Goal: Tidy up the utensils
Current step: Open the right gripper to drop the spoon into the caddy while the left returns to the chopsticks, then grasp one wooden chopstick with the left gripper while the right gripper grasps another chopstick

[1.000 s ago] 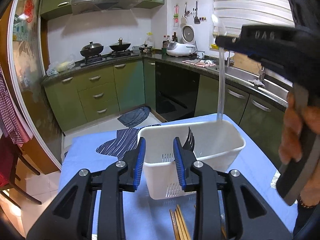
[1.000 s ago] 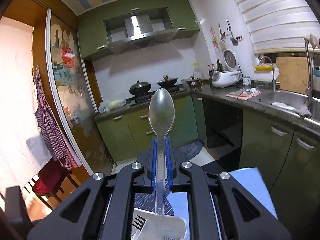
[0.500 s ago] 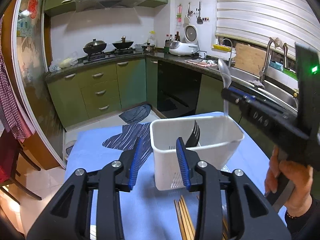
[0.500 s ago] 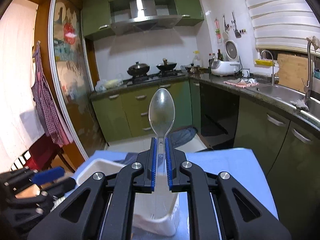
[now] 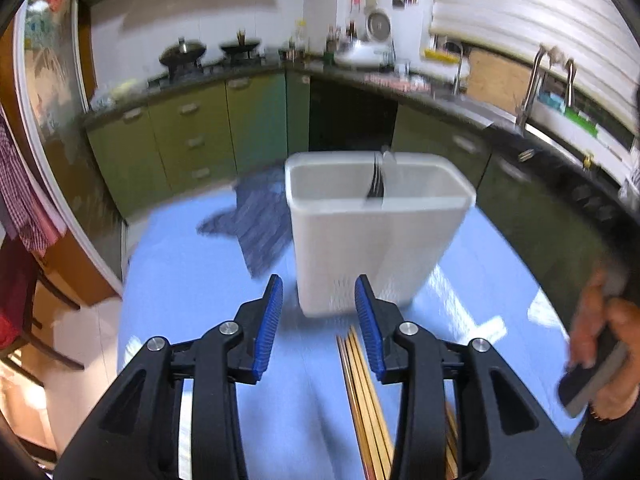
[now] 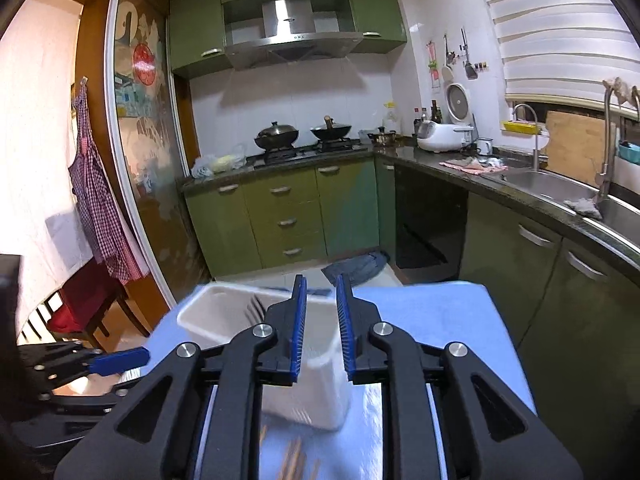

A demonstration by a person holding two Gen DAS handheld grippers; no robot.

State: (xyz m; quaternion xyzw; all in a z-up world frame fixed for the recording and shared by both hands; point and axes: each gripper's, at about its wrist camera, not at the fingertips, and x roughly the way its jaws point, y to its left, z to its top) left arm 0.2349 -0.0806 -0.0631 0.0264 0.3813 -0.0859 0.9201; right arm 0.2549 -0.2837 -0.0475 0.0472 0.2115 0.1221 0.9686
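The white bin (image 5: 372,236) stands on the blue table (image 5: 192,280) with a fork (image 5: 376,184) inside. Chopsticks (image 5: 364,392) lie just before it. The left gripper (image 5: 318,320) and right gripper (image 6: 321,328) are both opening, nothing between their jaws.

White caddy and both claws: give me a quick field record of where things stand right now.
caddy: white caddy upright on the blue tablecloth
contents: black fork standing inside; a clear spoon handle beside it, blurred
left claw: left claw jaws opening, nothing between them, short of the caddy
right claw: right claw jaws opening, nothing between them
still loose: chopsticks lying on the cloth in front of the caddy
image quality: left wrist view motion-blurred
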